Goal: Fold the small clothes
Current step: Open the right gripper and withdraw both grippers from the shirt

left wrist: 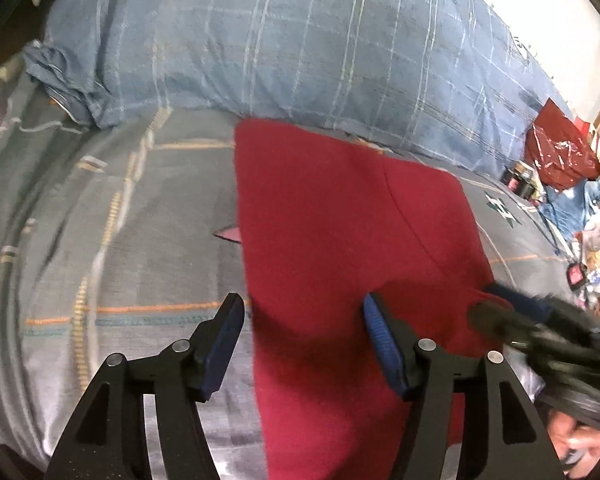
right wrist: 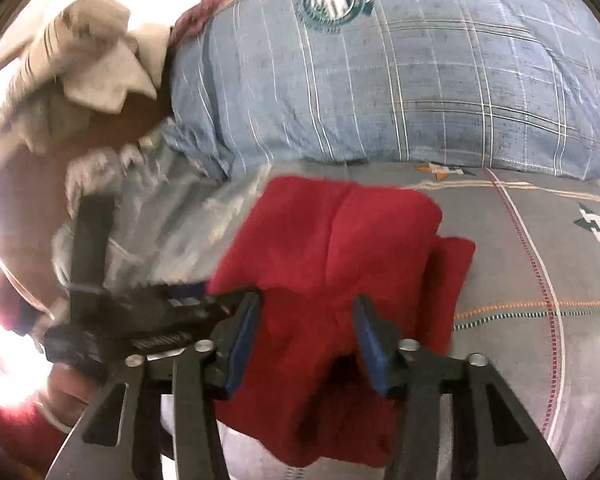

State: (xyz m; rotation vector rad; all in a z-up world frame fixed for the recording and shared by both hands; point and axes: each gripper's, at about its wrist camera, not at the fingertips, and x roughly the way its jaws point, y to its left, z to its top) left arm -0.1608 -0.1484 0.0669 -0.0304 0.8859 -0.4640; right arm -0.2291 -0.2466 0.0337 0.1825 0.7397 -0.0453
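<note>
A small red garment (left wrist: 340,248) lies folded on the grey bedsheet (left wrist: 120,240). My left gripper (left wrist: 304,316) is open and empty, hovering over the garment's near left edge. My right gripper (right wrist: 306,312) is open and empty over the garment's (right wrist: 332,248) near part. A second red layer sticks out at its right side. The right gripper shows blurred at the right of the left wrist view (left wrist: 540,328). The left gripper shows blurred at the left of the right wrist view (right wrist: 152,304).
A big blue plaid pillow (left wrist: 300,48) lies just behind the garment. A red plastic bag (left wrist: 560,152) and clutter sit at the far right. A pile of pale cloths (right wrist: 88,60) lies at the far left in the right wrist view.
</note>
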